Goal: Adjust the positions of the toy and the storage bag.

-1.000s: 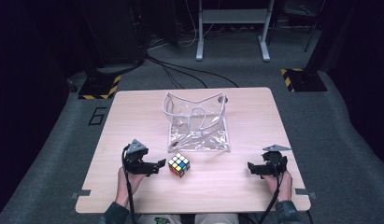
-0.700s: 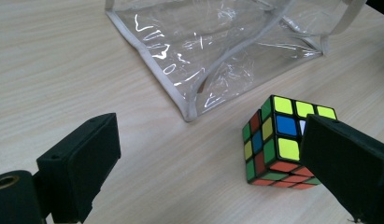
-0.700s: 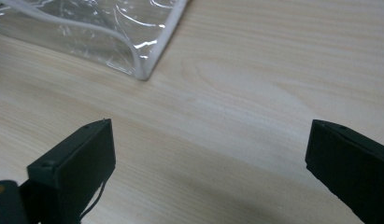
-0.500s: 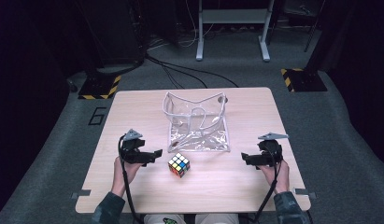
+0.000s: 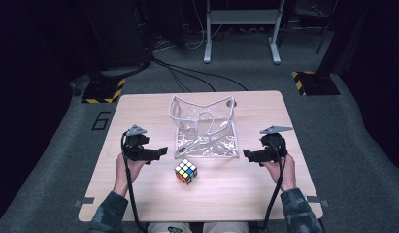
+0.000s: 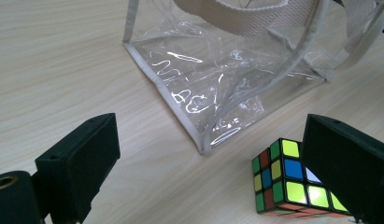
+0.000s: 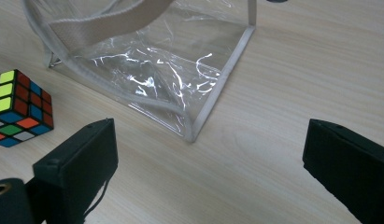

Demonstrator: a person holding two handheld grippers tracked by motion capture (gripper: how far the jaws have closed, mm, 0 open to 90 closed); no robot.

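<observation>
The puzzle cube (image 5: 186, 171) sits on the wooden table (image 5: 148, 111), just in front of the clear plastic bag (image 5: 204, 128). It is close to the bag's front edge but does not touch it. The bag stands open in the middle of the table, with pale straps at its top.

The left gripper (image 5: 156, 152) is held to the left of the cube. Its jaws are wide apart and hold nothing. In the left gripper view, the cube (image 6: 292, 179) peeks out beside one jaw.

The right gripper (image 5: 249, 155) is held to the right of the bag. Its jaws are wide apart too, with nothing between them.

Around the table is a grey floor (image 5: 362, 136). Black cables (image 5: 197, 75) lie on it at the back, where the room is dark.
</observation>
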